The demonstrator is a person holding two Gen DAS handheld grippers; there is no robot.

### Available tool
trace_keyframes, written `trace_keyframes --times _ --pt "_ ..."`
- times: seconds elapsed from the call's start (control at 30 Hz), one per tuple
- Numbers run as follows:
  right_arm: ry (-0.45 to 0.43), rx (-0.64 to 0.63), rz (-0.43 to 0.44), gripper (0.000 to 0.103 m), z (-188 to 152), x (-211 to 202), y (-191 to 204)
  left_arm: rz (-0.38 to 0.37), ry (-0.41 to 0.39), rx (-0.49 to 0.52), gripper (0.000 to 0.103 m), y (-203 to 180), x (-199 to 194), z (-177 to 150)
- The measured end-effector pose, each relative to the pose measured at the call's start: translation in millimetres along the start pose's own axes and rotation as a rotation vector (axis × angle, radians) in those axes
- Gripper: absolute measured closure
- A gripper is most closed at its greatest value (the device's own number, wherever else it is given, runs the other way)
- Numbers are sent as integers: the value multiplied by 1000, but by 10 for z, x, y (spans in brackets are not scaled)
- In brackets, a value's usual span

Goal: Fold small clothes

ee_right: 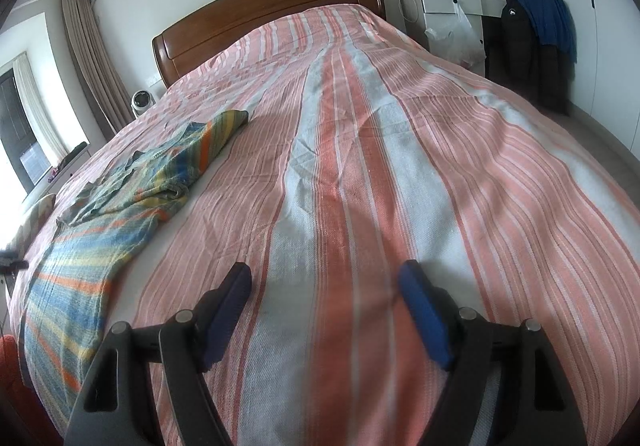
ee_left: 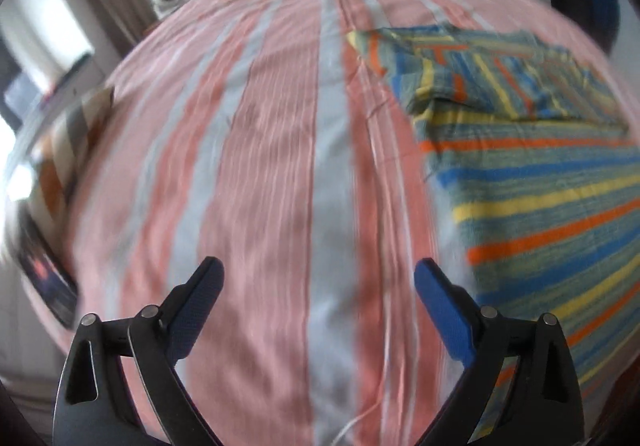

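Left gripper (ee_left: 319, 274): jaws spread wide, nothing between, only striped bedspread (ee_left: 280, 166) beyond. Striped garment (ee_left: 532, 182) lies flat on bed just right of its jaws. Right gripper (ee_right: 325, 280): jaws spread, empty; garment (ee_right: 120, 214) well left.

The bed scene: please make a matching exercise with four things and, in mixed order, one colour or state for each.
Things:
1. bedspread
2. shirt
3. headboard
4. left gripper

Colours or states:
A. brown wood
B. open, nothing between its fingers
C. pink and white stripes
D. blue, yellow and orange stripes, partly folded

Pairs: 1-C, 2-D, 3-A, 4-B
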State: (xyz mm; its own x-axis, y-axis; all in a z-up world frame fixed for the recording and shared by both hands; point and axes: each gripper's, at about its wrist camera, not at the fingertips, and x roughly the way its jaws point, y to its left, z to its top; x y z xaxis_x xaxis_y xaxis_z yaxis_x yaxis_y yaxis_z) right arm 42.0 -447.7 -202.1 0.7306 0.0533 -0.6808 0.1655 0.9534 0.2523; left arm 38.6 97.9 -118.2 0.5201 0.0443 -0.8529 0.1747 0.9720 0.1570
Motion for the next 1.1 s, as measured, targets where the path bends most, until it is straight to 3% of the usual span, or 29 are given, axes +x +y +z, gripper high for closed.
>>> trace_keyframes --times 0.07,0.27,1.1 --pt "-2 -1 0 27 -1 0 1 -46 -37 -72 6 59 113 -118" --pt "3 -4 -5 27 -1 0 9 -79 -157 -174 0 99 270 -341" --pt "-1 -8 -8 27 -2 12 27 -66 -169 -174 0 106 303 -339"
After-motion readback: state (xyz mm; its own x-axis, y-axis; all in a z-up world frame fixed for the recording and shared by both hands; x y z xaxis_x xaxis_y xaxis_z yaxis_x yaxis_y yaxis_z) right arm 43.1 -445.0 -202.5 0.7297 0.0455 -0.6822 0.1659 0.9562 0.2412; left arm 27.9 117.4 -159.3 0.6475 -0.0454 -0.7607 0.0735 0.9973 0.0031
